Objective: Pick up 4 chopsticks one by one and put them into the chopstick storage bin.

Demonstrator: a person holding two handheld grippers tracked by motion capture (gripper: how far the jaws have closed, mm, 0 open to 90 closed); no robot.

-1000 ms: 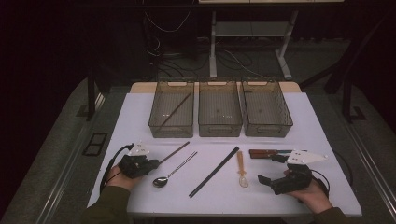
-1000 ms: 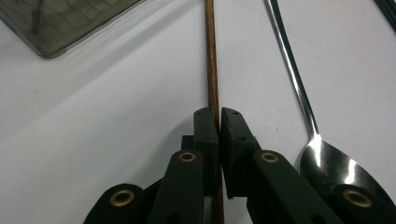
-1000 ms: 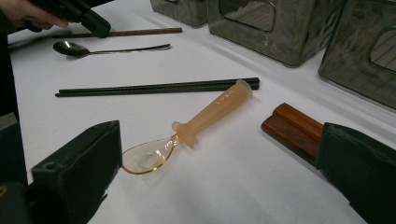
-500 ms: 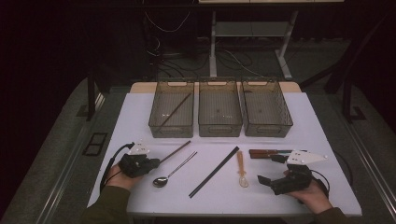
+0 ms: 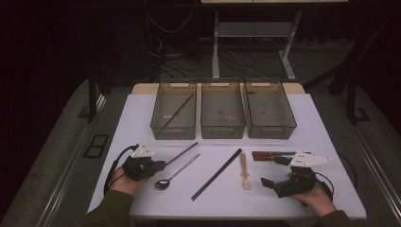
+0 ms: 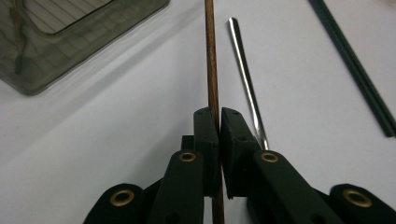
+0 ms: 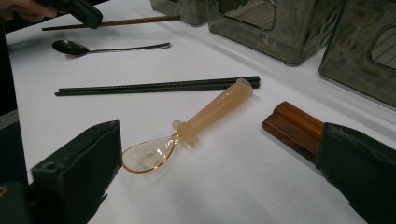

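Left tongs (image 6: pixel 218 122) lie low over the worktop (image 5: pixel 142 118), pinching a brown chopstick (image 6: pixel 211 60); right tongs (image 5: pixel 275 172), near right, rest spread, pointing left.

The room around the white table (image 5: pixel 142 113) lies dark, the high view dim and grainy. Both gripper views are brighter, with soft shadows; near jaws blur.

Three bins (image 5: pixel 222 113) (one holding a stick), black chopsticks (image 5: pixel 216 173)
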